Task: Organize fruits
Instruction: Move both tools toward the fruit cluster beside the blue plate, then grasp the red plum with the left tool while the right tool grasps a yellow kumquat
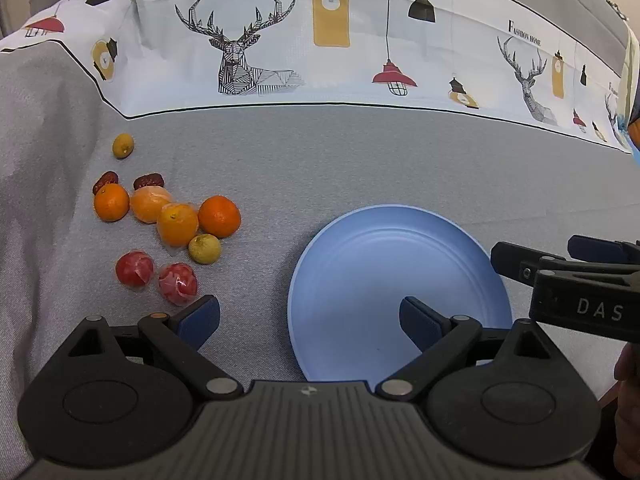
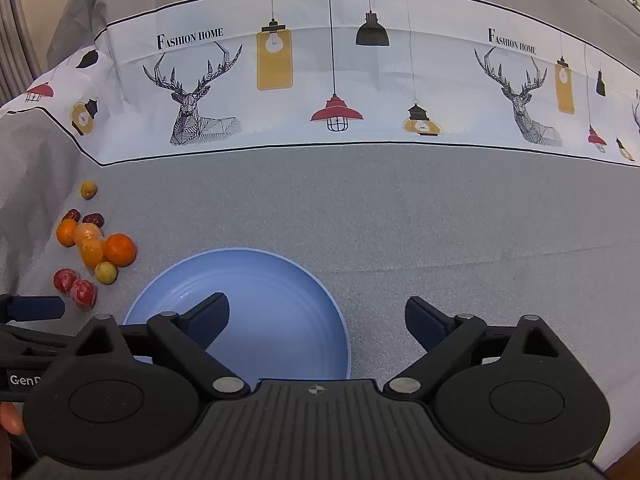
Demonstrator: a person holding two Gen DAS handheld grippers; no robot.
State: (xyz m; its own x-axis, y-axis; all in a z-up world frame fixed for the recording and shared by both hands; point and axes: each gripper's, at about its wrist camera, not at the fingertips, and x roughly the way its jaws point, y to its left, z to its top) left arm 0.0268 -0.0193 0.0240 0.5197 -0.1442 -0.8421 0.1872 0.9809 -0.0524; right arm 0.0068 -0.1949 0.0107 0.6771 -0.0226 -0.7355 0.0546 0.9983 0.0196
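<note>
A blue plate [image 1: 360,264] [image 2: 280,288] lies on the grey cloth with nothing in it. Left of it sits a cluster of fruit: several oranges [image 1: 219,216] [image 2: 119,249], two red wrapped fruits [image 1: 177,283] [image 2: 83,293], two small yellow-green fruits [image 1: 204,248] [image 2: 105,272] and two dark red dates [image 1: 149,180] [image 2: 94,219]. My left gripper [image 1: 310,318] is open over the plate's left rim, nothing between its fingers. My right gripper [image 2: 316,318] is open over the plate's right rim, also holding nothing. It shows at the right edge of the left wrist view [image 1: 560,268].
The grey tablecloth [image 2: 440,240] carries a white printed band [image 1: 280,48] with deer and lamps along the far side. Bare cloth stretches right of the plate and behind it. A person's fingers [image 2: 10,420] show at the left edge of the right wrist view.
</note>
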